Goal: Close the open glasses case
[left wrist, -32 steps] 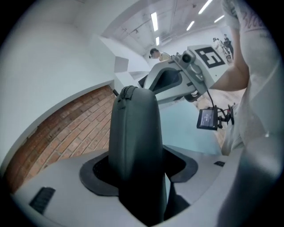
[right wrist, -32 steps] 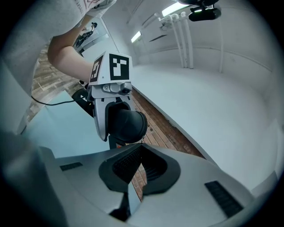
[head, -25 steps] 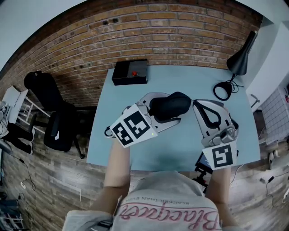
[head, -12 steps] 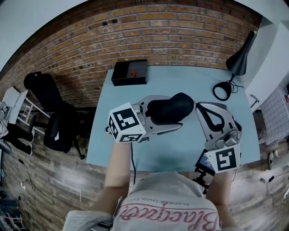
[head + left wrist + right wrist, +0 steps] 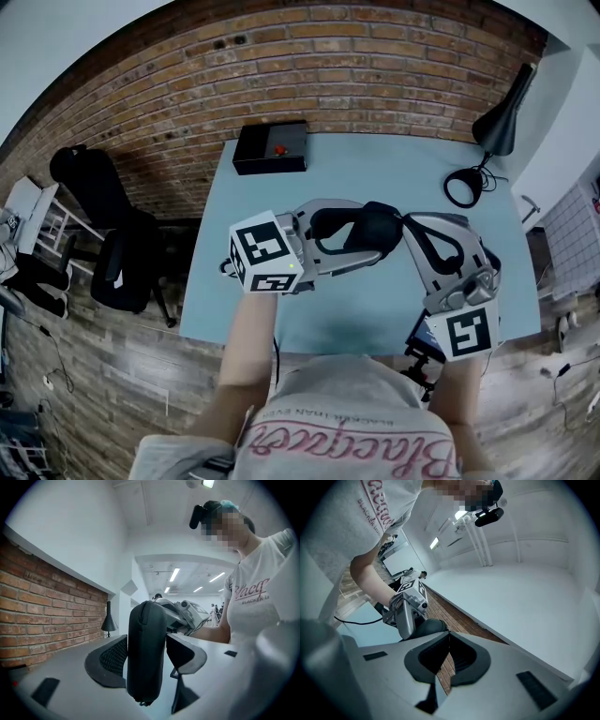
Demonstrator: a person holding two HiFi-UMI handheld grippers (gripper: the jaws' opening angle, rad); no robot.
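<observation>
The left gripper (image 5: 354,236) reaches over the middle of the light blue desk (image 5: 375,169), and its fingers (image 5: 110,660) are clamped on the dark glasses case (image 5: 146,653). The case stands on edge between the two pads, narrow side toward that gripper's camera, with a seam running up its front. Its halves look drawn together in that view (whether the bottom end touches the desk cannot be told). The right gripper (image 5: 448,637) comes in from the near right edge of the desk. Its fingers (image 5: 464,660) are pressed tip to tip with nothing between them, and those tips sit just at the right end of the case, whose rounded dark body shows right behind them in the right gripper view. In the head view both marker cubes lie toward the near edge, the left one tilted and the right one facing up. At the far left corner of the desk rests a black box (image 5: 271,148) with a small red button on top. At the far right corner stands a black lamp (image 5: 497,122), with a coil of black cable (image 5: 461,187) on the desk just beside it. A brick wall (image 5: 328,66) runs along the far edge.
</observation>
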